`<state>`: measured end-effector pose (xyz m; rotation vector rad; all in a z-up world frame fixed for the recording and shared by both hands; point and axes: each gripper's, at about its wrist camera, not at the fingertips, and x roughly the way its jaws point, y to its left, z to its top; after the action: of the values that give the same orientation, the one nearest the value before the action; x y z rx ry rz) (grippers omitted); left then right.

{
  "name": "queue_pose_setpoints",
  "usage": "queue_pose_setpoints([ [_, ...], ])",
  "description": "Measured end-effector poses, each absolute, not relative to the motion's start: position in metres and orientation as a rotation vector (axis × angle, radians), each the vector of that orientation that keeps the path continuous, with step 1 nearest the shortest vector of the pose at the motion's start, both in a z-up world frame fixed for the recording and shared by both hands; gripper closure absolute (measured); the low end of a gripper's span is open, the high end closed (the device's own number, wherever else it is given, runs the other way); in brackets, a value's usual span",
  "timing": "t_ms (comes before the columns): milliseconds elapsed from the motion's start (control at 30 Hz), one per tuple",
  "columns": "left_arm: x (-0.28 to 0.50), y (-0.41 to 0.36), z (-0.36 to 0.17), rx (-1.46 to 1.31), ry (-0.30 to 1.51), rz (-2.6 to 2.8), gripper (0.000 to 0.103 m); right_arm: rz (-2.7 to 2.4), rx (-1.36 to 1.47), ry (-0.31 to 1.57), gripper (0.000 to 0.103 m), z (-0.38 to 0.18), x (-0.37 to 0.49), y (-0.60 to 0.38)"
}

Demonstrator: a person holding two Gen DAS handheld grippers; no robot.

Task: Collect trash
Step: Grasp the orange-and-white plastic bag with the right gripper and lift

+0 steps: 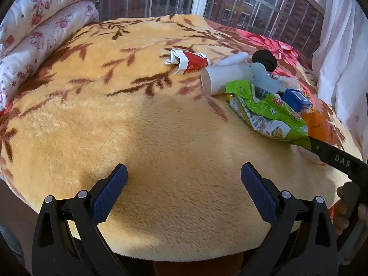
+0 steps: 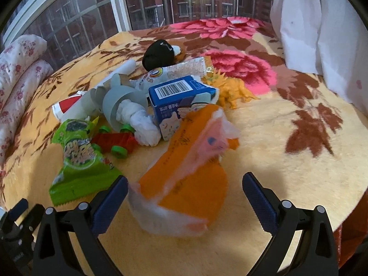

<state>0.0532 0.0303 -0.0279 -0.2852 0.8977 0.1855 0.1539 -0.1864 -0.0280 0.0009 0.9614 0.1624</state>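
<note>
The right gripper point(image 2: 185, 197) has its jaws spread wide, and an orange wrapper point(image 2: 184, 179) lies between them, a little nearer the left jaw and blurred in this view. No pad clearly presses on it, so I judge it not yet gripped. It looks like thin plastic film with a pale torn edge: light, limp and crinkly, probably slippery, so it should fold flat under the pads instead of resisting. The best hold is likely the bunched lower part near the jaw roots, since the loose upper flap could slide out or tear.

Beyond the jaw tips the remaining litter sits in a heap on the blanket point(image 2: 287, 161): a green snack bag point(image 2: 78, 168) off the left jaw, a blue carton point(image 2: 179, 96) straight ahead, a wad of white tissue point(image 2: 142, 124) and a grey cardboard tube point(image 2: 115, 105) beside it. The carton is stiffer and would take a pinch across its flat faces (the yellow toy dinosaur point(image 2: 232, 92) behind it may not be trash at all).

The left gripper point(image 1: 184, 193) hangs wide open over bare blanket, nothing between its jaws, the heap well off beyond its right jaw.
</note>
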Motion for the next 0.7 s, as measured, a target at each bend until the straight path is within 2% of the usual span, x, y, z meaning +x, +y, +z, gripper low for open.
queue_pose_setpoints([
  [100,0.056,0.032,-0.029,-0.282,0.898,0.189,0.007,0.175,0.007,0.975,0.005,-0.033,0.163,-0.182],
  [167,0.056,0.032,-0.029,-0.28,0.898,0.19,0.007,0.194,0.02,0.986,0.01,-0.036,0.168,-0.18],
  [233,0.058,0.032,-0.03,-0.274,0.898,0.193,0.007,0.194,0.015,0.994,0.025,-0.041,0.173,-0.178],
  [300,0.058,0.032,-0.03,-0.27,0.898,0.193,0.007,0.184,-0.007,0.979,0.027,-0.045,0.175,-0.176],
  [367,0.059,0.032,-0.03,-0.263,0.9,0.194,0.007,0.18,-0.023,0.955,0.035,-0.046,0.173,-0.175],
  [533,0.059,0.03,-0.03,-0.266,0.904,0.193,0.007,0.171,-0.043,0.916,0.06,-0.045,0.165,-0.181],
  [700,0.058,0.023,-0.028,-0.276,0.913,0.184,0.007,0.202,-0.031,0.894,0.072,-0.041,0.155,-0.192],
])
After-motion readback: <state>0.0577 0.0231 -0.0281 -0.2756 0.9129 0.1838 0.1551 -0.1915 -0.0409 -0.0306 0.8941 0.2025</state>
